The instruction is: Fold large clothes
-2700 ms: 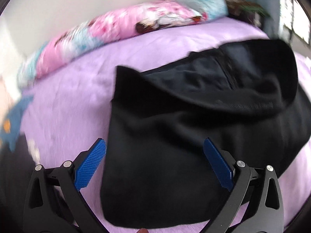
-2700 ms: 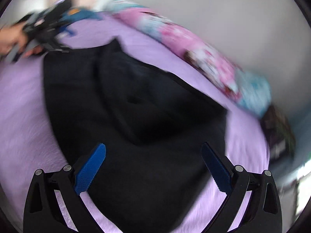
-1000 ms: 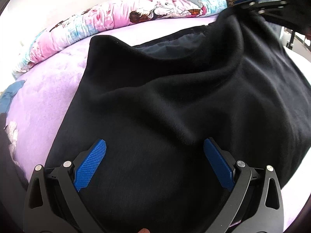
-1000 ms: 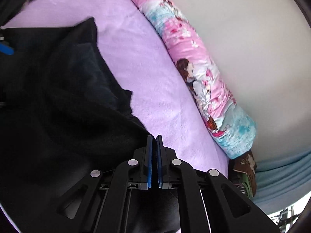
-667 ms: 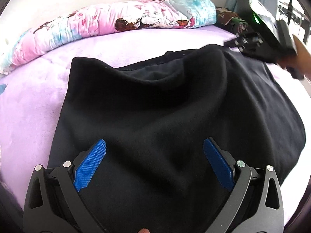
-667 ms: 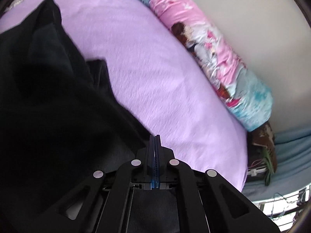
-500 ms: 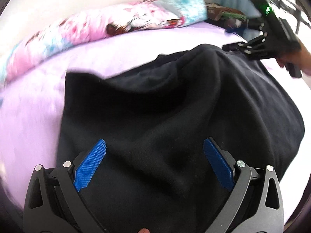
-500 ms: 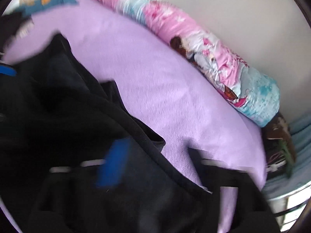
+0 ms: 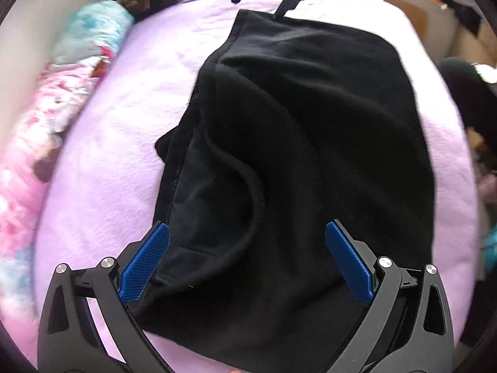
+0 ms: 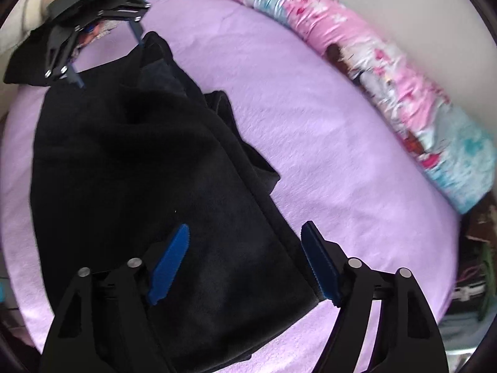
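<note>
From my seat the black garment [image 9: 310, 143] lies folded over on itself across the lilac bed [image 9: 118, 130], filling the centre of the left wrist view and the left half of the right wrist view. A second ago my right hand-held gripper [image 10: 245, 261] was clamped on a far edge of the cloth, carrying it over; its jaws have just been opening and then narrowing a little, and now they stand apart at the bottom of the frame with nothing pinched, the garment's near corner lying under them. My left hand-held gripper [image 9: 247, 258] has its blue pads spread wide as before, hovering over a curved hem at the lower middle, gripping nothing. I read that as one fold laid down and released. The floral bolster [image 10: 388, 62] runs along the upper right in the right wrist view, well apart from the cloth. Next I probably need to flatten the loose flap or take new corners.
</note>
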`<act>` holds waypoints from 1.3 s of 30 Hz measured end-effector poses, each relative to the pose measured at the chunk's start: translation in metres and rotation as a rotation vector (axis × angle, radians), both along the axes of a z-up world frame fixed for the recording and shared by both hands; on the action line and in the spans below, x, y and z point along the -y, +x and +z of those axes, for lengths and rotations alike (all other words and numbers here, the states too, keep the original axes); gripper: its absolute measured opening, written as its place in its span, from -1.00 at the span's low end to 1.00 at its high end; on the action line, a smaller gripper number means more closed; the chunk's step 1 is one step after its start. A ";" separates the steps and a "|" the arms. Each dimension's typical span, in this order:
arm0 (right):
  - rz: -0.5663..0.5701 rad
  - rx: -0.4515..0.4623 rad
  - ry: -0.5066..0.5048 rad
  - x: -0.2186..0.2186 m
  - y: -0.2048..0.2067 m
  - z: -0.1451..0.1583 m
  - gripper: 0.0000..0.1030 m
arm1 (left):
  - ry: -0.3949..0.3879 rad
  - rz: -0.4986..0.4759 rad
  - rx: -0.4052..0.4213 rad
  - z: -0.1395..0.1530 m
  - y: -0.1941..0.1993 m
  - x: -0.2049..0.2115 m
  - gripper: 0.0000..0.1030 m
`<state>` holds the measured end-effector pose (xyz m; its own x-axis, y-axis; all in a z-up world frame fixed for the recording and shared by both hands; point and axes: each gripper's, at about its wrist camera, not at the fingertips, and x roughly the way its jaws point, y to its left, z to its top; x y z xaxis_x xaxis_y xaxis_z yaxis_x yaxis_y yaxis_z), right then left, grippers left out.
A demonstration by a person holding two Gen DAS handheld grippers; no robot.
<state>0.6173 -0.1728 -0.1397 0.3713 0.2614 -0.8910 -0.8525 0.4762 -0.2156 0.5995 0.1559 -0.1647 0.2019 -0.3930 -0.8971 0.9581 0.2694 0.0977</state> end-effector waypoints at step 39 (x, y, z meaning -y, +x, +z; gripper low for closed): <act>-0.268 0.102 0.063 0.039 -0.018 -0.006 0.61 | 0.168 0.441 0.260 -0.001 0.019 -0.012 0.88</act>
